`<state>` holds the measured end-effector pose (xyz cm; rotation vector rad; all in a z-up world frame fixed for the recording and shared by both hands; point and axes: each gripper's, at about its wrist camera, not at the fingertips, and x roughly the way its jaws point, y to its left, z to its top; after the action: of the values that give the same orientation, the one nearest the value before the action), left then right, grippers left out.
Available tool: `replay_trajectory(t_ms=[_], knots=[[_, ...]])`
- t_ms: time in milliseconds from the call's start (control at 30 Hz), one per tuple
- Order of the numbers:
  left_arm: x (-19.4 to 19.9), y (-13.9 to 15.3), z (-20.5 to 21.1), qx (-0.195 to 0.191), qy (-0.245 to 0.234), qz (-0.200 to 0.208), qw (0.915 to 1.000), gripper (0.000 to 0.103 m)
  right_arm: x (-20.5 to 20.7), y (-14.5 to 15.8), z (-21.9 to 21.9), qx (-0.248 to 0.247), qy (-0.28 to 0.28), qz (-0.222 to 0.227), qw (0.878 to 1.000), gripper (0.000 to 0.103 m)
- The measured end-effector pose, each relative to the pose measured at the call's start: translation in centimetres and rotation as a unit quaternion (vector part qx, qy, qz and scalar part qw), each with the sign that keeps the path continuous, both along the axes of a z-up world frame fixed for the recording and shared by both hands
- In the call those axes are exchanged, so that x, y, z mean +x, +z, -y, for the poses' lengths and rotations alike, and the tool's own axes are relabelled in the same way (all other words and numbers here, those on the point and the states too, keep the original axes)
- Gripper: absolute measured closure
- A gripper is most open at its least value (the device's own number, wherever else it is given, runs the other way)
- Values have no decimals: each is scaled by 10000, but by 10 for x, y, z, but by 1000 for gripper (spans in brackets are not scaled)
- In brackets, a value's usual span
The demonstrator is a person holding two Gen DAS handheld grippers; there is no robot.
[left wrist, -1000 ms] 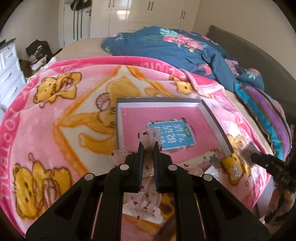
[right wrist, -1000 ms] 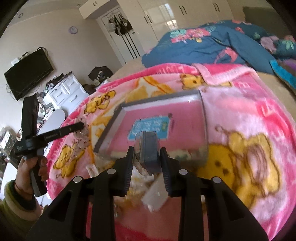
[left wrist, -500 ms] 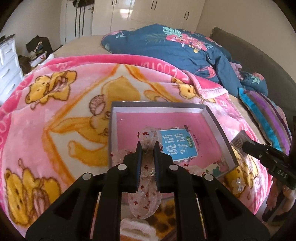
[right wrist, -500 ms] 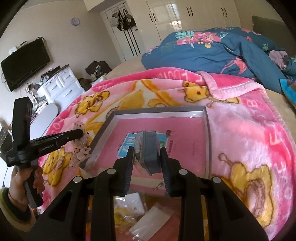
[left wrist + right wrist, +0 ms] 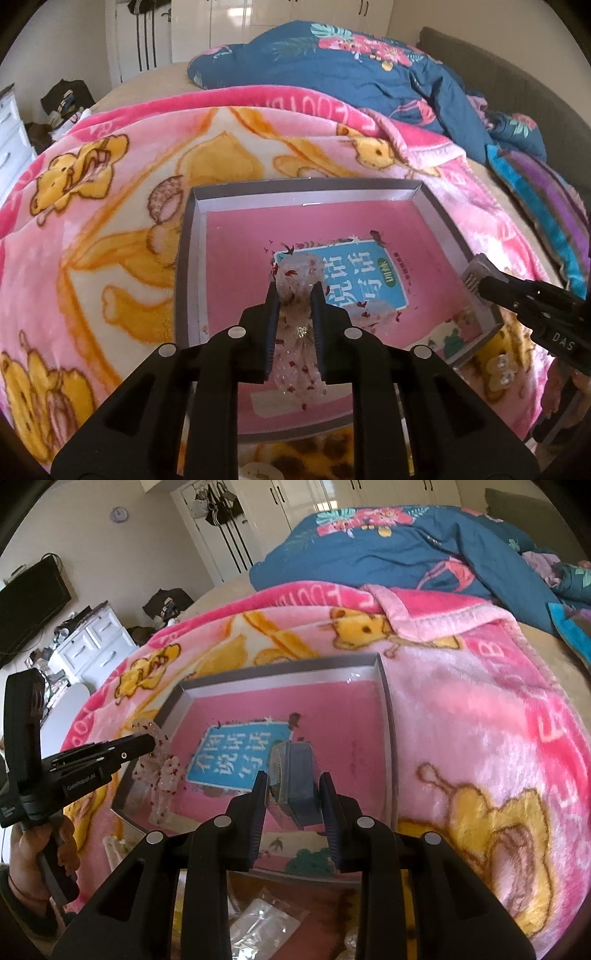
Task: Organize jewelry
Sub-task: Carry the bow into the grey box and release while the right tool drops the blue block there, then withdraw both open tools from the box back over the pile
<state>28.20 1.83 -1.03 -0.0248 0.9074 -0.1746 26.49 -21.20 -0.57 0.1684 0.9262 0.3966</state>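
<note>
A shallow grey-rimmed box point(image 5: 184, 258) with a pink floor and a blue label lies on the pink cartoon blanket. My left gripper point(image 5: 294, 288) hangs over its near half. A sheer bow with red flecks point(image 5: 295, 271) sits between its pads; the jaws are opening but still touch it. In the right wrist view the bow point(image 5: 160, 771) dangles from the left gripper point(image 5: 151, 742) at the box's left edge. My right gripper point(image 5: 293, 774) is shut on a small blue-grey case point(image 5: 295, 794) above the box floor point(image 5: 343, 720). Its tip point(image 5: 480, 284) shows by the box's right rim.
A blue floral duvet point(image 5: 351, 66) lies bunched behind the blanket, with a striped pillow point(image 5: 546, 206) at the right. Clear bags point(image 5: 262, 923) lie at the near edge and a pale clip point(image 5: 498, 373) on the blanket. A white dresser point(image 5: 96, 642) stands left. A hand point(image 5: 33, 849) holds the left gripper.
Both grippers have moved forward and down, from the near edge to over the grey-rimmed box. The left jaws stand a little wider around the bow. The right grip is unchanged.
</note>
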Motion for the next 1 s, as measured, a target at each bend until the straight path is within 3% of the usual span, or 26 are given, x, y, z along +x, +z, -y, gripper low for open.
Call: replay_trajectory(t_ms=[200,400,467,567,633,667,833,1000], knots=[[3,-10,1,131,27,-85,9999,79,2,-13,0,-101,-71,-111,9999,76],[-1,-6,4,225,64,13,9997,51,3,-22,2,-170,-149,-221,9995,73],[-4,-3,5,268,102,84,9996,36,3,-24,5,-87,-206,-284,9993,73],[-9,4,5,273,139,168,9994,26,1,-22,8,20,-224,-291,9993,57],[-13,8,5,272,173,217,9992,18,-3,-19,10,74,-276,-232,9993,41],[-16,11,4,290,212,273,9990,12,-3,-17,11,85,-300,-213,9993,40],[-30,25,0,286,418,445,9977,9,-15,-4,16,171,-362,-35,9992,27],[-44,38,-7,197,673,571,9959,9,-28,11,18,163,-368,152,9991,20]])
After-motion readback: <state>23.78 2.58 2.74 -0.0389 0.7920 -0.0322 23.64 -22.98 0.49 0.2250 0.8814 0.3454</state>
